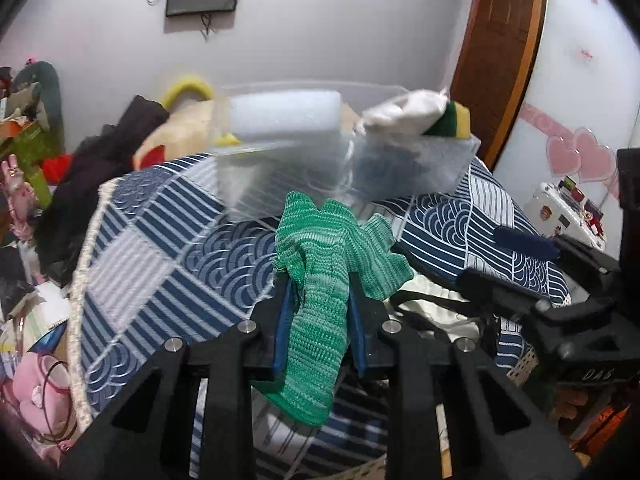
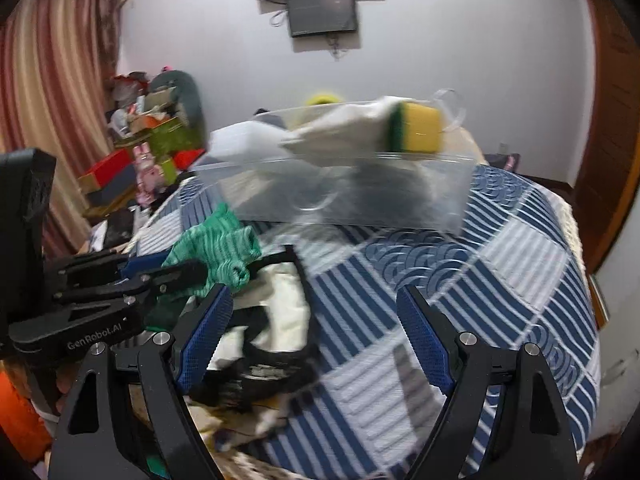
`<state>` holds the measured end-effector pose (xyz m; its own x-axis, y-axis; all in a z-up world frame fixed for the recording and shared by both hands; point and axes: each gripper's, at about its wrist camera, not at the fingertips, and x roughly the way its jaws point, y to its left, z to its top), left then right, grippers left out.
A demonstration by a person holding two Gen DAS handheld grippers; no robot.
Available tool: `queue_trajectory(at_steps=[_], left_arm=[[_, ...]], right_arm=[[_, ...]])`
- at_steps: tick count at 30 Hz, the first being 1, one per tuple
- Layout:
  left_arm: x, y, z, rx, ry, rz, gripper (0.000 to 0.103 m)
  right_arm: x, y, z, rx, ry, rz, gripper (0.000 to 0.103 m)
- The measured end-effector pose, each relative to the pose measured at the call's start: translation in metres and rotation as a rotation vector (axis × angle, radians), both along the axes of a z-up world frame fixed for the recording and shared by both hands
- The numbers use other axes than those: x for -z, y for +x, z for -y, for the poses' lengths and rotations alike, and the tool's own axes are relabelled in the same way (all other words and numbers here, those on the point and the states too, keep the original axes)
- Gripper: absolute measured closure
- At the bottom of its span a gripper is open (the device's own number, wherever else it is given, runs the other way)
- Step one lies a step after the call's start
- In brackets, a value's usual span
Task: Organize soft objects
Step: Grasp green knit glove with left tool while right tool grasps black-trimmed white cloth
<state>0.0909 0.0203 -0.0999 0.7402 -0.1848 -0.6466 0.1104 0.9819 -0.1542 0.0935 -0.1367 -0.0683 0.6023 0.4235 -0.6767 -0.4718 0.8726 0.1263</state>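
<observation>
My left gripper [image 1: 320, 280] is shut on a green knitted cloth [image 1: 324, 280], held above the blue patterned bed cover [image 1: 168, 256]. The cloth also shows in the right wrist view [image 2: 212, 246], with the left gripper [image 2: 188, 272] at the left. A clear plastic bin [image 1: 344, 160] stands beyond on the bed, holding a white foam block [image 1: 284, 116], a white cloth [image 1: 404, 114] and a yellow-green sponge [image 1: 454, 120]. My right gripper [image 2: 316, 304] is open and empty over the bed, next to a cream and black garment [image 2: 280, 312]. The bin [image 2: 340, 184] and sponge [image 2: 416, 128] lie ahead.
Plush toys and a black garment [image 1: 104, 168] lie at the bed's far left. Boxes and clutter [image 2: 136, 152] stack against the curtain side. A wooden door [image 1: 504, 40] stands right of the bed, and a white case [image 1: 560, 208] sits beside it.
</observation>
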Motion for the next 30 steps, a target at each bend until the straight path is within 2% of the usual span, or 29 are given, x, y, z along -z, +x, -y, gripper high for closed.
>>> queue_trajectory(at_steps=[8,10,11,13,18,30], left_arm=[[-0.001,-0.016,-0.029,-0.081,-0.003,-0.008,0.078],[0.005,-0.015,-0.031,-0.085,-0.016,-0.027,0.078],[0.007,-0.015,-0.031,-0.083,-0.022,-0.034,0.078],[0.012,-0.014,-0.031,-0.080,-0.031,-0.051,0.078],[0.017,-0.018,-0.025,-0.066,-0.024,-0.061,0.078],[-0.003,-0.022,-0.021,-0.054,-0.036,-0.013,0.078]], right_arm=[[0.032,-0.003,-0.035,-0.093,-0.058,-0.081,0.021],[0.038,-0.002,-0.035,-0.102,-0.082,-0.092,0.036],[0.039,-0.002,-0.034,-0.099,-0.087,-0.091,0.040],[0.037,0.000,-0.029,-0.101,-0.077,-0.100,0.060],[0.028,0.000,-0.012,-0.097,-0.029,-0.084,0.090],[-0.005,-0.003,0.005,-0.029,-0.013,0.047,0.093]])
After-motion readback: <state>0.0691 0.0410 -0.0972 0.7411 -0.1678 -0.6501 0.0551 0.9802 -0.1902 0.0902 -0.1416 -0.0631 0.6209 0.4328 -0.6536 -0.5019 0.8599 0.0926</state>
